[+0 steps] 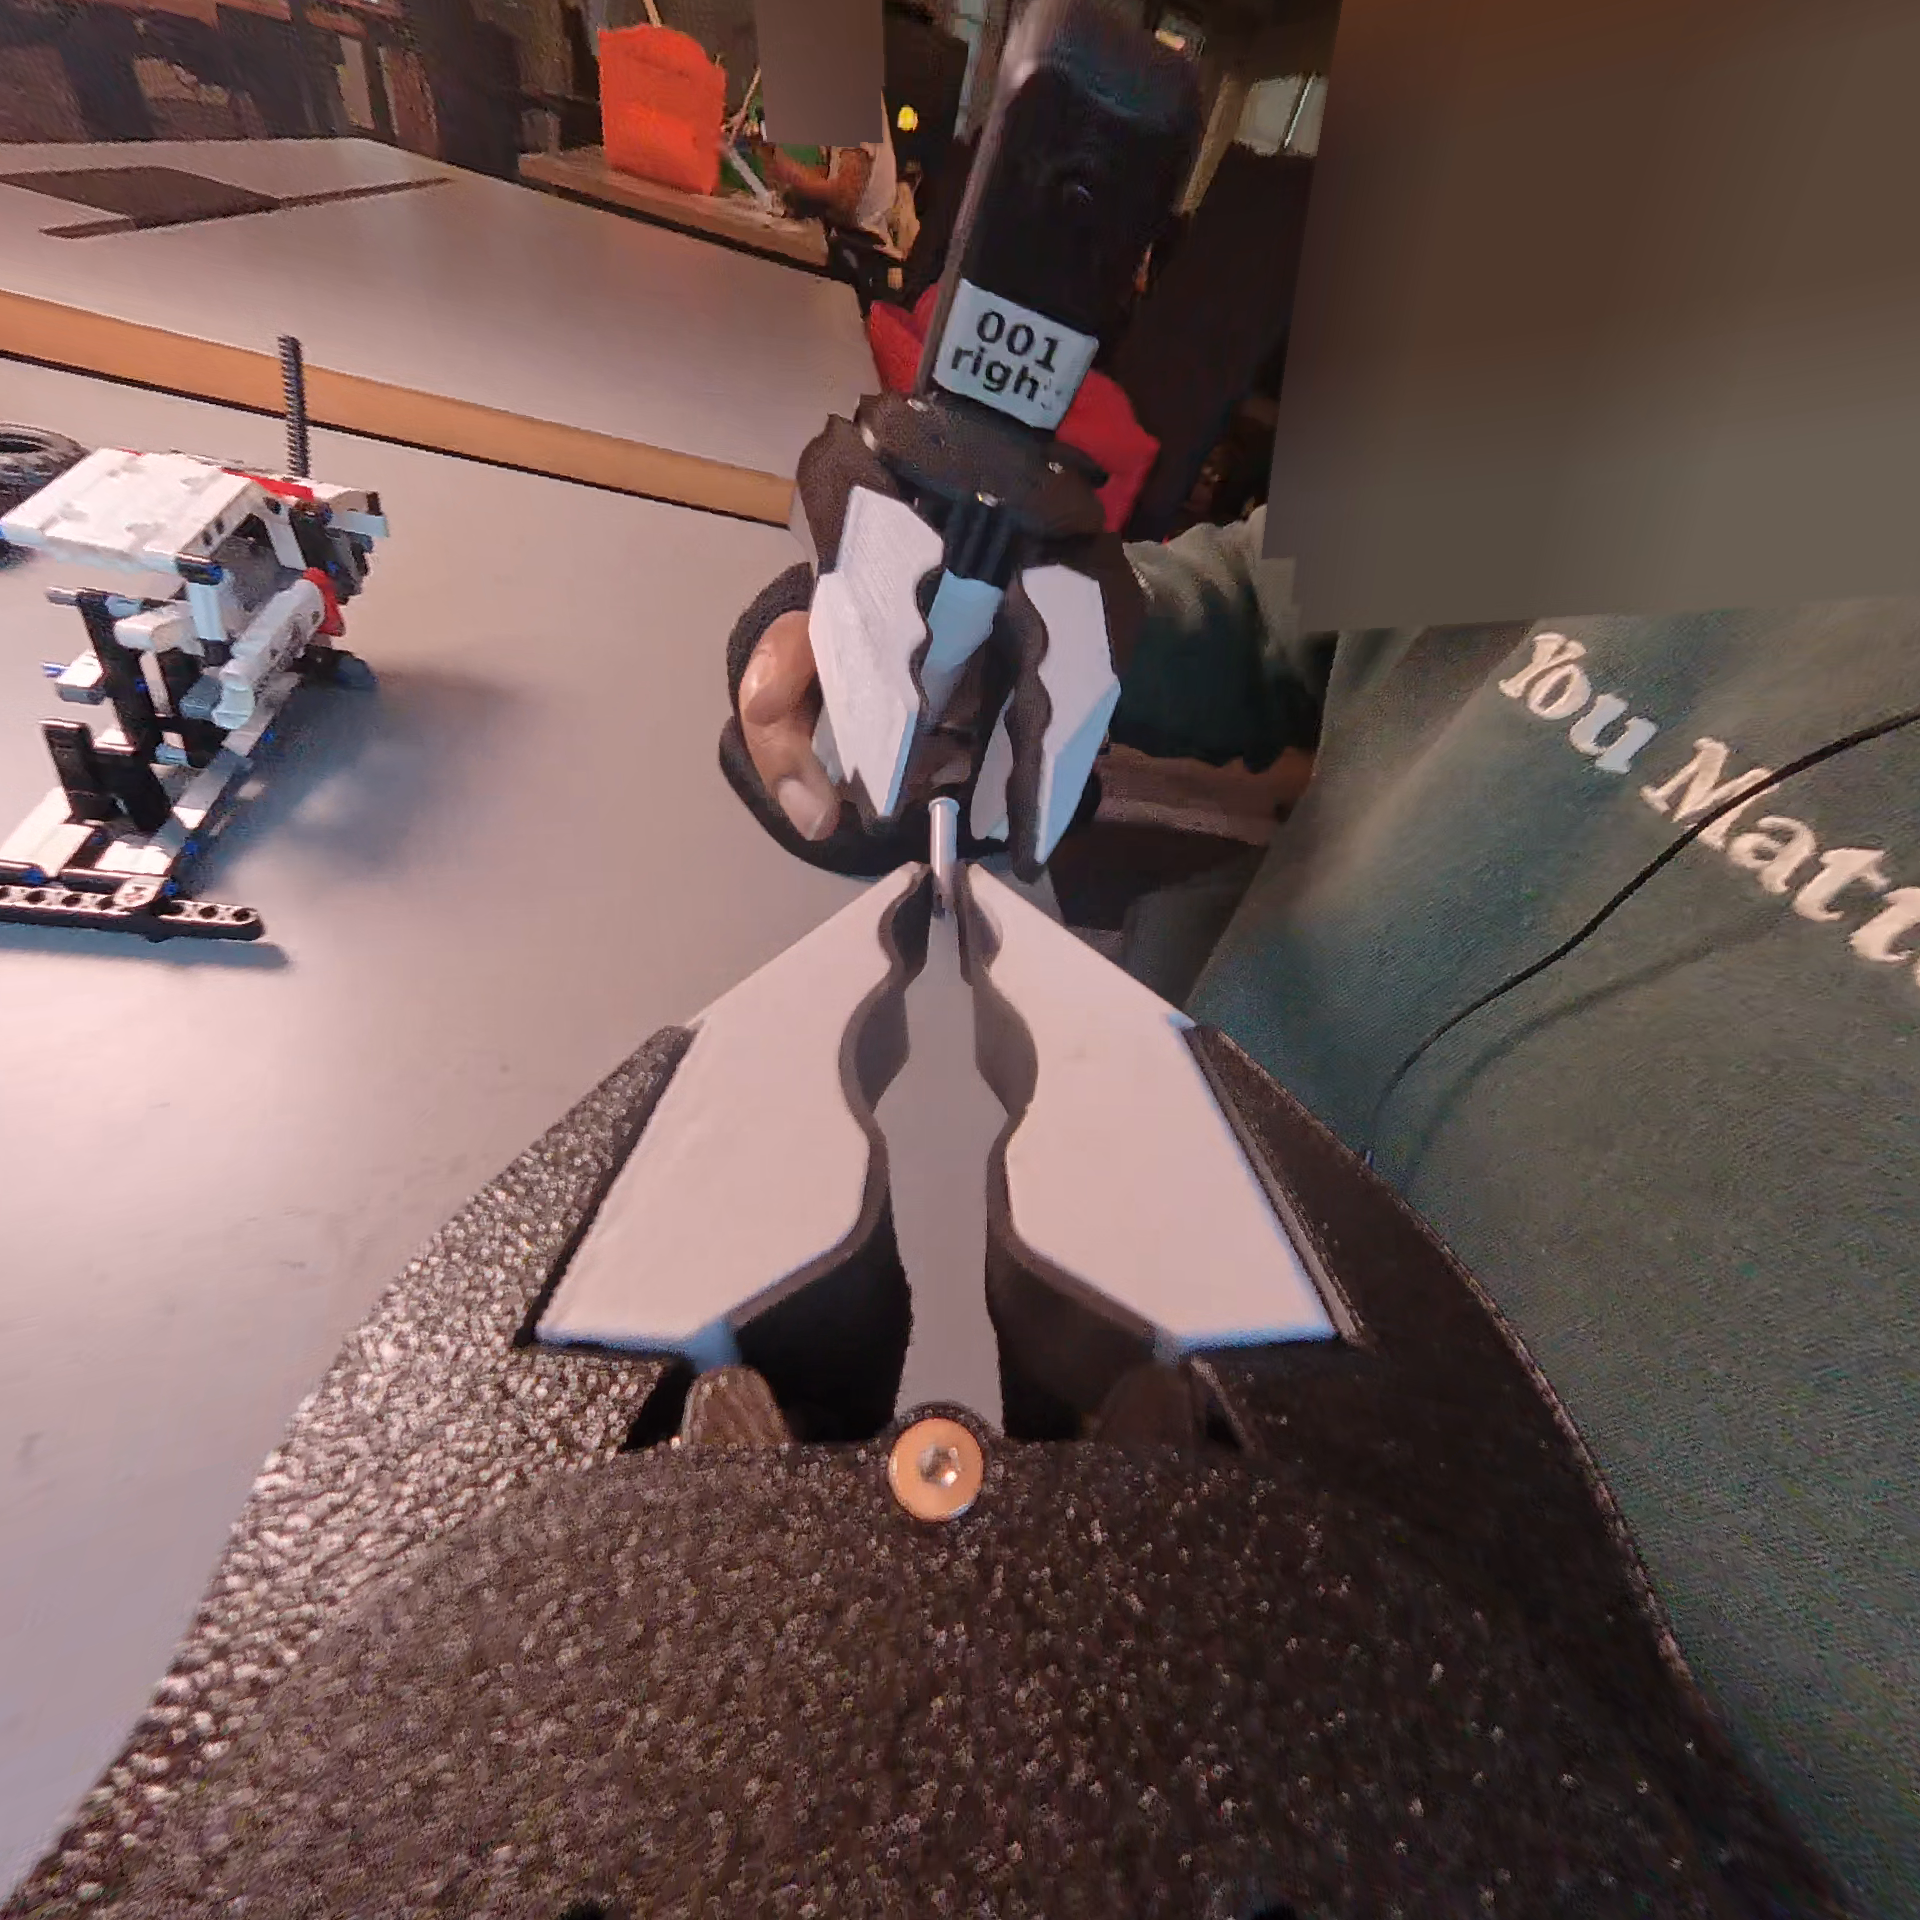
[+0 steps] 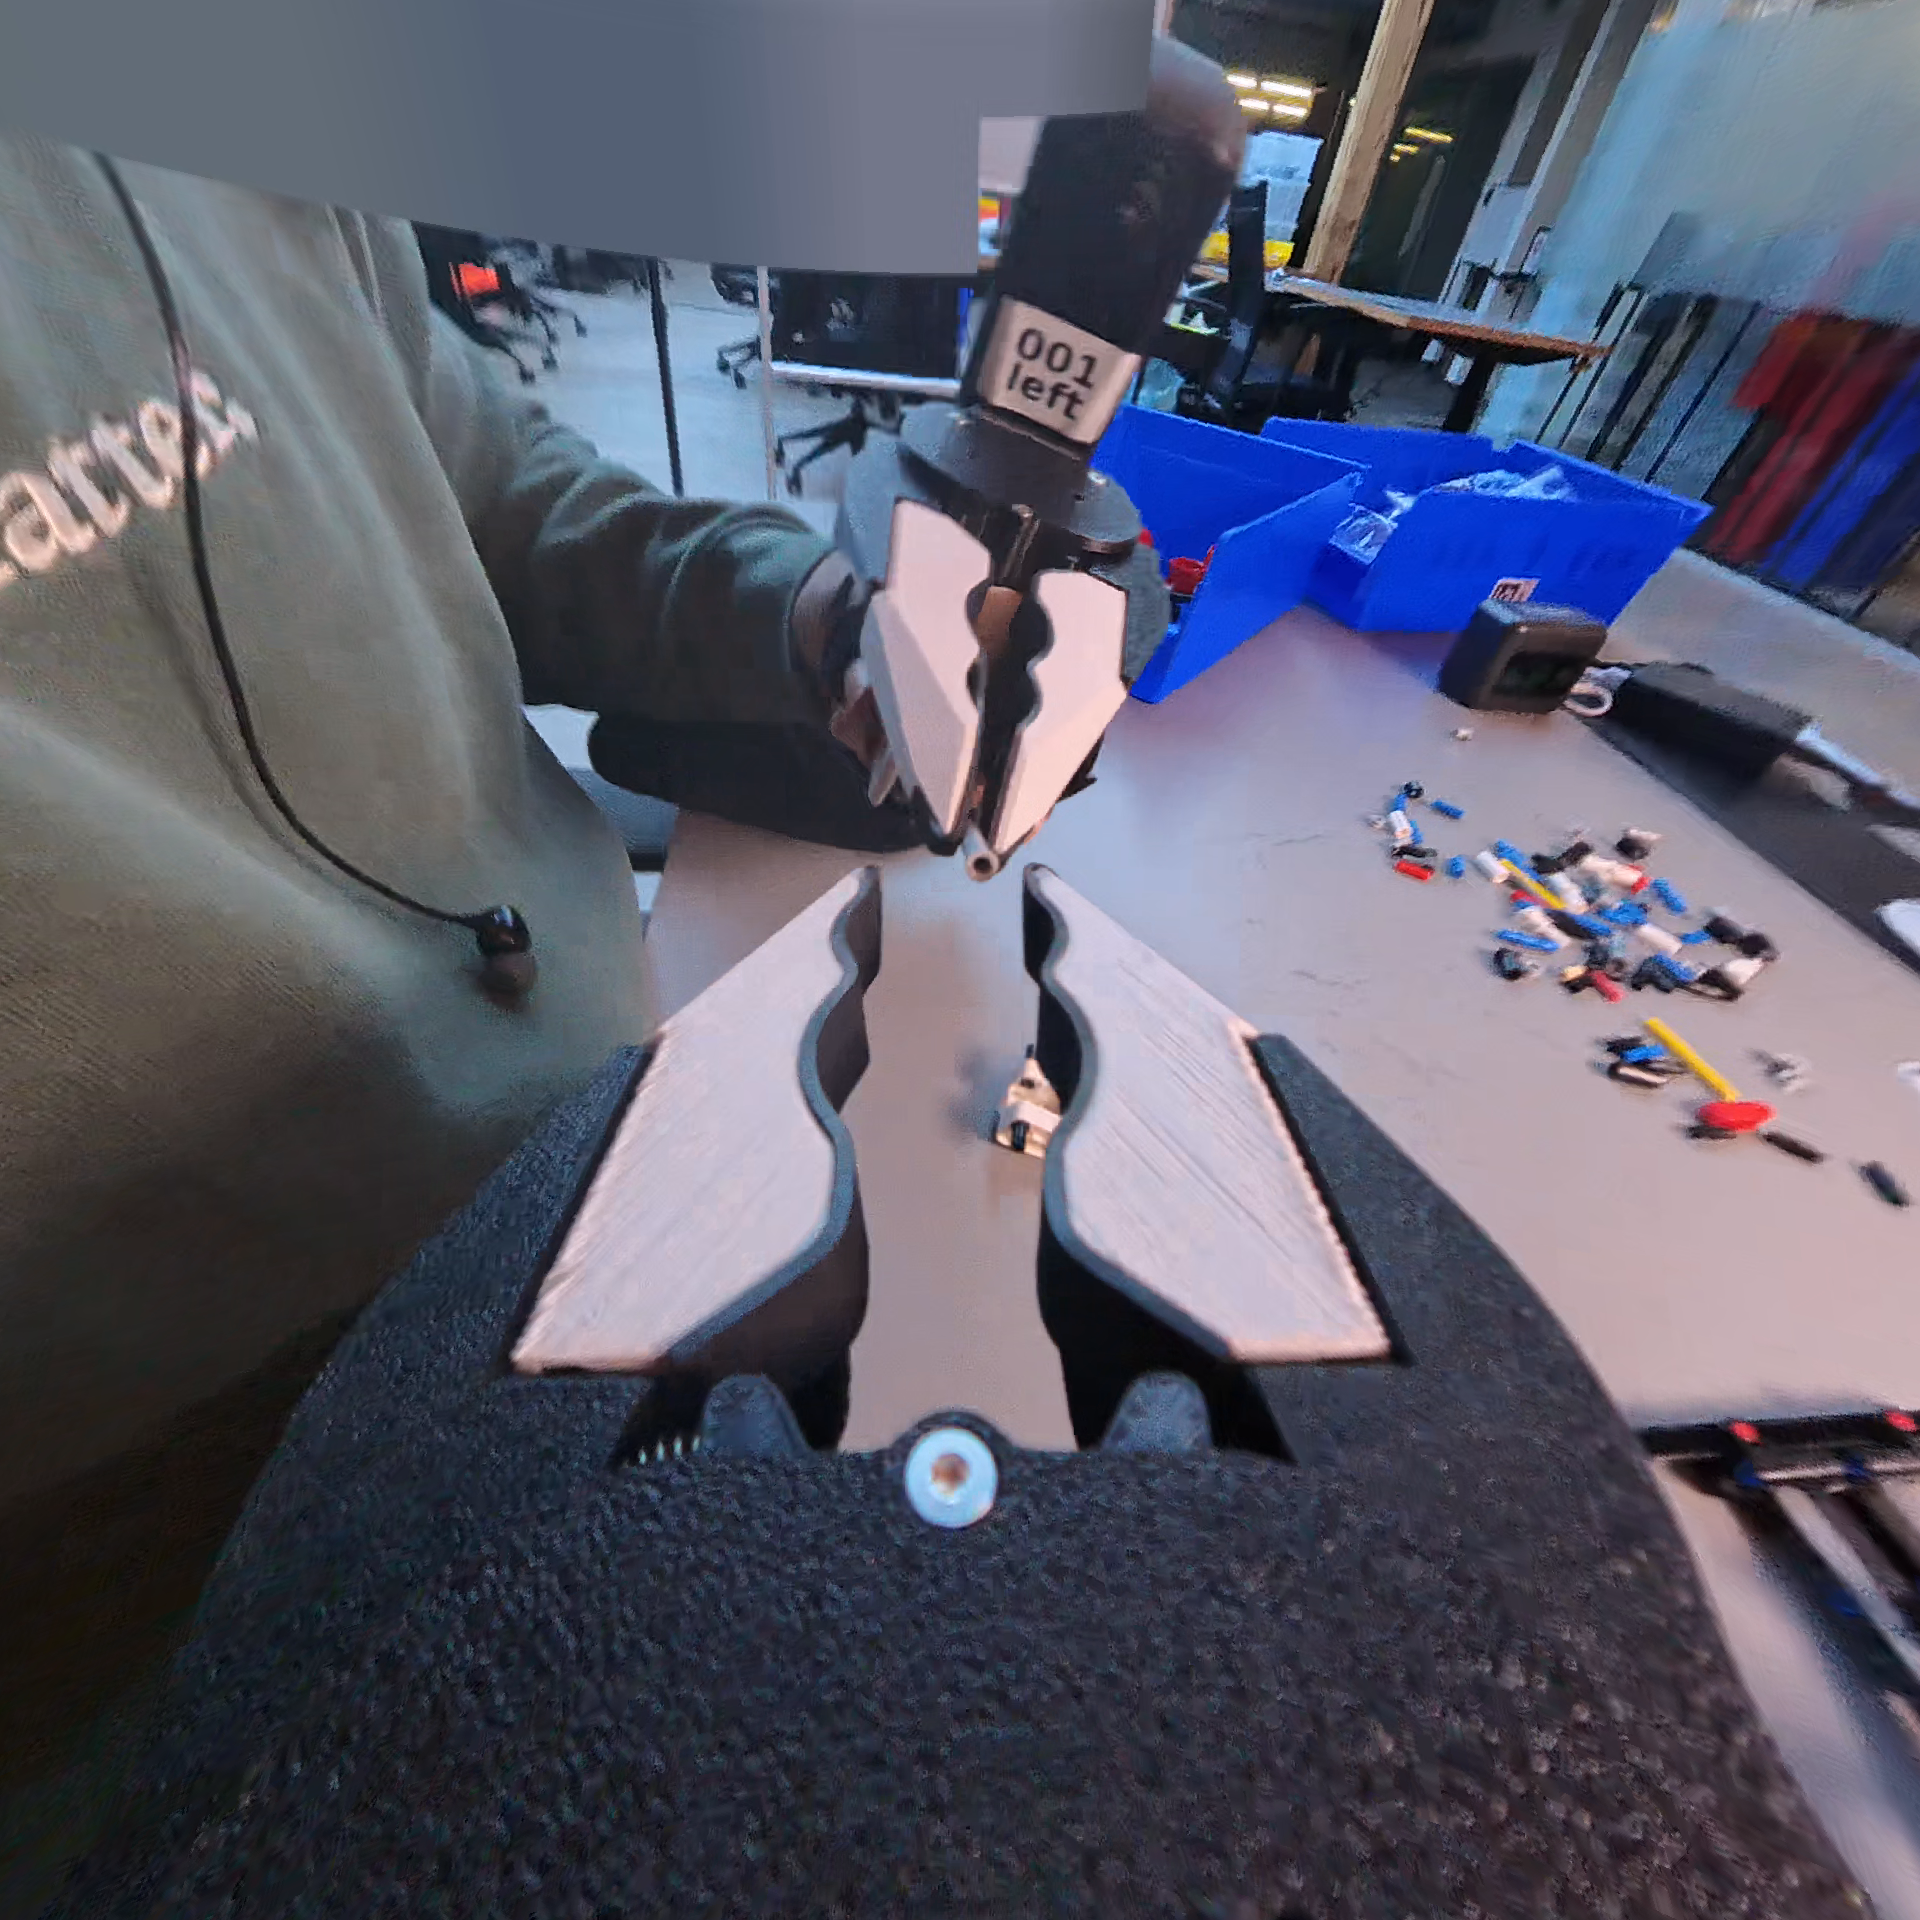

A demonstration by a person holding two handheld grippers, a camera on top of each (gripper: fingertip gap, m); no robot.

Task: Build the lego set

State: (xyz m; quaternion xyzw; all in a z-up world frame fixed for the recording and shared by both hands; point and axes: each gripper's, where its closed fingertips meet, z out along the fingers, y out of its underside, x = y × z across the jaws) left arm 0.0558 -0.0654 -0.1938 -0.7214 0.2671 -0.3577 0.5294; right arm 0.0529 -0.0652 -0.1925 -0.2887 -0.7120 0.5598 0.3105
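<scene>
Grey table [image 2: 1299,831]: left claw [image 1: 943,894] gripping grey pin [image 1: 938,847] (right claw [image 2: 951,883] apart)

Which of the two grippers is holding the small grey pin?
The left gripper: its jaws are shut on the grey pin. The right gripper has open jaws and holds nothing.

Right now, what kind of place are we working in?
Probably a shared workshop or lab office. Blue parts bins stand on the grey worktable, rolling office chairs sit in the open room behind, and a half-built lego model rests on the table.
</scene>
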